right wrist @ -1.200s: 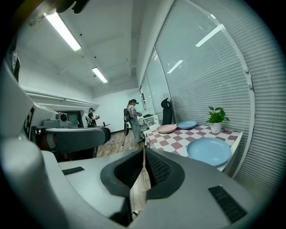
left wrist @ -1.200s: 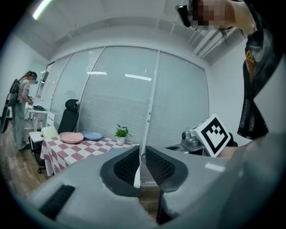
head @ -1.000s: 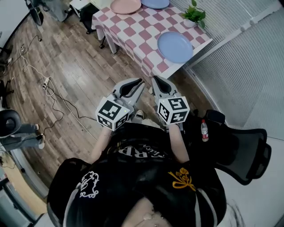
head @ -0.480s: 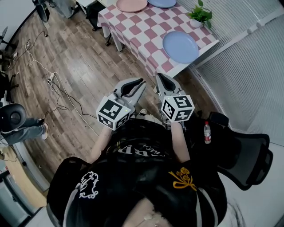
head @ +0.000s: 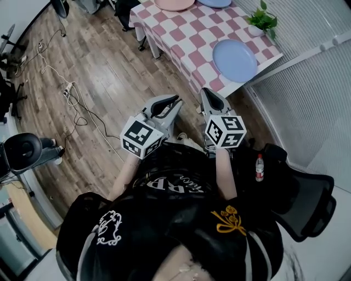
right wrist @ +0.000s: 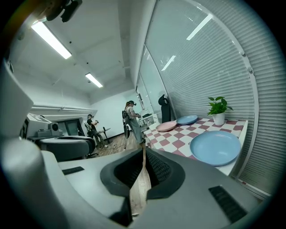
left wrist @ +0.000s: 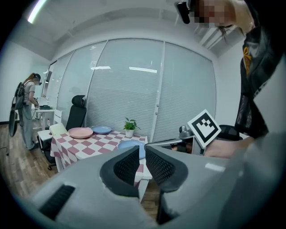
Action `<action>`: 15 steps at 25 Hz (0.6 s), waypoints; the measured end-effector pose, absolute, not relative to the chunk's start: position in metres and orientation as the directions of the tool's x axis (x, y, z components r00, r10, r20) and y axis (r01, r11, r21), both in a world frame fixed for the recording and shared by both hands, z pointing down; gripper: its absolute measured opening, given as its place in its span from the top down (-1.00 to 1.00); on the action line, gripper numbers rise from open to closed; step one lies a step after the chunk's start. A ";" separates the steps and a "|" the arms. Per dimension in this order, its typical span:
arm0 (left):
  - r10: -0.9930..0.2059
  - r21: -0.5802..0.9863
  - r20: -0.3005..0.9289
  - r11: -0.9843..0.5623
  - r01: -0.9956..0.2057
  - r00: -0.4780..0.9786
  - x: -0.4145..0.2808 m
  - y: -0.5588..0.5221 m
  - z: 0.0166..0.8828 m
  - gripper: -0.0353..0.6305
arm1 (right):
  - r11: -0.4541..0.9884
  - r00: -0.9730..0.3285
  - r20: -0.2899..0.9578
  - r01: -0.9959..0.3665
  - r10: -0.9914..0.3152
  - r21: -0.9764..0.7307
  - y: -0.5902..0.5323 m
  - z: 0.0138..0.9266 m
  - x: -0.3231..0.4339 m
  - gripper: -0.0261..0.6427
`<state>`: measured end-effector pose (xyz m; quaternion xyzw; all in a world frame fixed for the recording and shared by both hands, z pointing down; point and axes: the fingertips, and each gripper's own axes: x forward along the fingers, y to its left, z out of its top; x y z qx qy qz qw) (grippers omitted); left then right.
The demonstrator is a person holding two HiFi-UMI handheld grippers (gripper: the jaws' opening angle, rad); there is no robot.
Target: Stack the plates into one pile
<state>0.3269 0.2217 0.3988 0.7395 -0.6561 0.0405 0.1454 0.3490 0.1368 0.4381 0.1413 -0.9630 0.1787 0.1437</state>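
Note:
A checkered table stands ahead of me across the wooden floor. A blue plate lies on its near corner, with a pink plate and a second blue plate at the far end. My left gripper and right gripper are held side by side at chest height, short of the table, both shut and holding nothing. The left gripper view shows the pink plate, the far blue plate and the near blue plate. In the right gripper view the near blue plate is the closest.
A potted plant stands on the table by the window blinds. A black office chair and a water bottle are at my right. Cables trail over the floor at left. A person stands beyond the table.
The table and its plates have slid toward the upper right of the head view. Both grippers stay shut, held in front of the body.

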 end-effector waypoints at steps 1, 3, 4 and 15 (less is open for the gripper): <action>-0.957 0.165 0.250 -0.108 -0.980 0.147 0.323 0.216 0.399 0.77 | 0.894 -0.916 0.332 -0.330 -0.225 -0.302 0.133 0.439 0.345 0.85; -0.953 0.172 0.247 -0.132 -0.976 0.173 0.315 0.201 0.399 0.77 | 0.890 -0.910 0.340 -0.342 -0.235 -0.301 0.123 0.441 0.337 0.85; -0.951 0.173 0.246 -0.147 -0.974 0.187 0.310 0.193 0.400 0.77 | 0.887 -0.907 0.343 -0.351 -0.243 -0.299 0.116 0.442 0.332 0.85; -0.911 0.143 0.238 -0.311 -0.940 0.338 0.222 0.091 0.386 0.77 | 0.816 -0.846 0.353 -0.503 -0.398 -0.284 0.024 0.434 0.268 0.85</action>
